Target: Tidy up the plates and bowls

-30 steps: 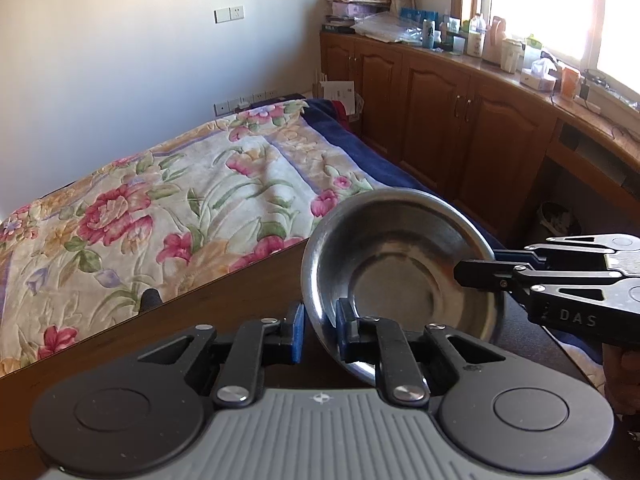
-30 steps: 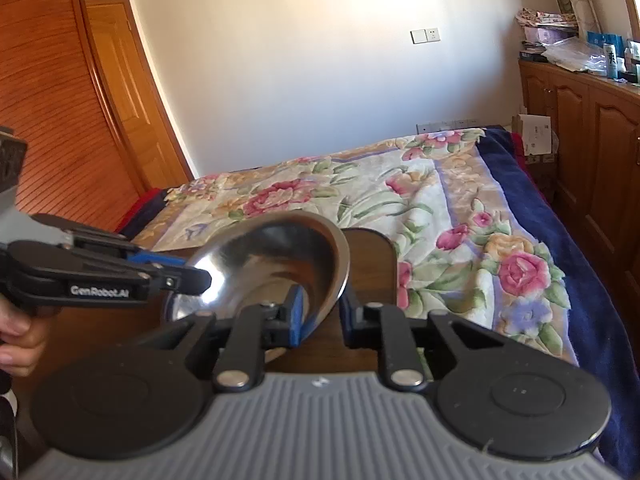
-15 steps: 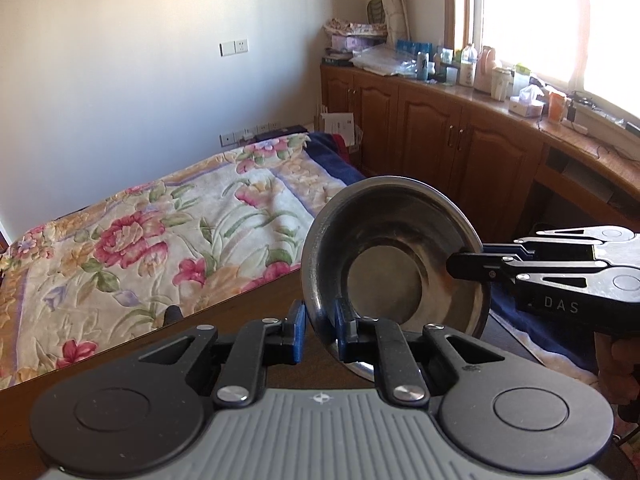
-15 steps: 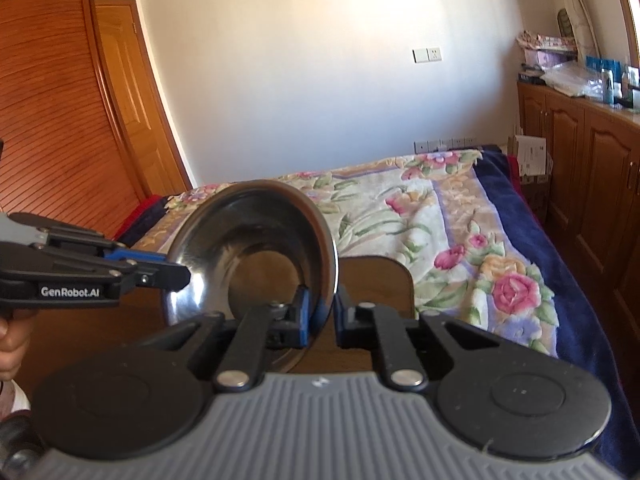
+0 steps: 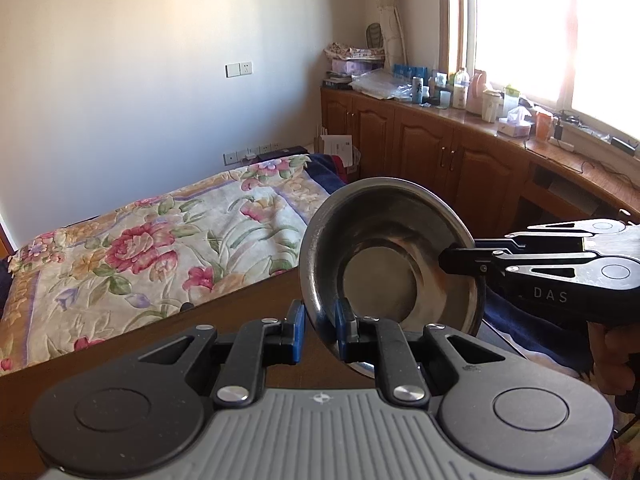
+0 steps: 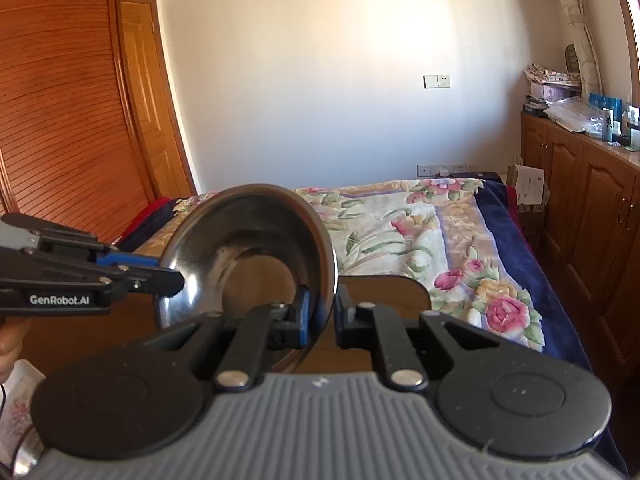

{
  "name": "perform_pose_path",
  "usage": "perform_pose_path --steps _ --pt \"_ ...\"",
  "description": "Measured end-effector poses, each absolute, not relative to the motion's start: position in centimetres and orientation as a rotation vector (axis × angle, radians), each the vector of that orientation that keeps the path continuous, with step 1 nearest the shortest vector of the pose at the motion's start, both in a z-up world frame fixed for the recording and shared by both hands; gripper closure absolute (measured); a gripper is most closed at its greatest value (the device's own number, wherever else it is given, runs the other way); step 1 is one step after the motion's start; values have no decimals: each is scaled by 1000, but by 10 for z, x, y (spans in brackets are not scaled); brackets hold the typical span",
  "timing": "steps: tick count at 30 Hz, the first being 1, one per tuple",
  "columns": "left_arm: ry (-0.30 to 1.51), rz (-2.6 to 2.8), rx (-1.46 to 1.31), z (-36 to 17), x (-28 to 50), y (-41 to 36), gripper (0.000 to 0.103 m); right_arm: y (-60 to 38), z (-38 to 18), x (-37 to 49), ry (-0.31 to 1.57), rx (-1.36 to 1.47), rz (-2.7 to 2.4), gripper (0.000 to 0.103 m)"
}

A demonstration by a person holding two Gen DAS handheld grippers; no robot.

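Bowl (image 5: 392, 264) of bare steel is held in the air between two tools, each clamped on its rim from an opposite side. The left hand-held gripper (image 5: 319, 330) reaches forward and level, its blue-padded fingers (image 5: 297, 330) closed on the lower left of the rim, one pad inside the bowl and one outside. The right hand-held gripper (image 6: 320, 316) does the same on the far edge; seen from the left wrist view it comes in sideways from the right, its tip biting the rim at mid height, with the person's hand (image 5: 614, 356) wrapped on its handle. In the right wrist view the left tool likewise enters from the left, its tip on the rim.

The bowl stands nearly on edge, tilted steeply so its open mouth faces back toward both cameras and slightly upward; its flat base (image 5: 380, 280) points away toward the bed (image 5: 160, 248). The line across it from one grip to the other runs roughly level, side to side.

Below it lies a dark wooden desk (image 5: 248, 304), whose far edge runs just in front of the floral bedspread. The bowl hangs above that edge, apart from the wood. Wooden cabinets (image 5: 460, 160) line the right wall, well apart, and a door (image 6: 148, 92) stands at far left.
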State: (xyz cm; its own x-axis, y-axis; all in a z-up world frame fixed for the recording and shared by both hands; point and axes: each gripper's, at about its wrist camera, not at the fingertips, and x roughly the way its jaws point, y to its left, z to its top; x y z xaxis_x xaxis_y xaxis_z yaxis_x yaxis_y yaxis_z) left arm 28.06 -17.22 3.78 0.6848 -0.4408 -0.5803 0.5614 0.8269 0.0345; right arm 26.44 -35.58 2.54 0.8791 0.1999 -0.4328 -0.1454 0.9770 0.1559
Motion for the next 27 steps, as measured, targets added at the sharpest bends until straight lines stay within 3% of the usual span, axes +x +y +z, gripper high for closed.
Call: perform_pose_path --steps 27 --pt "508 -562 117 21 175 -96 85 -299 27 185 446 104 205 89"
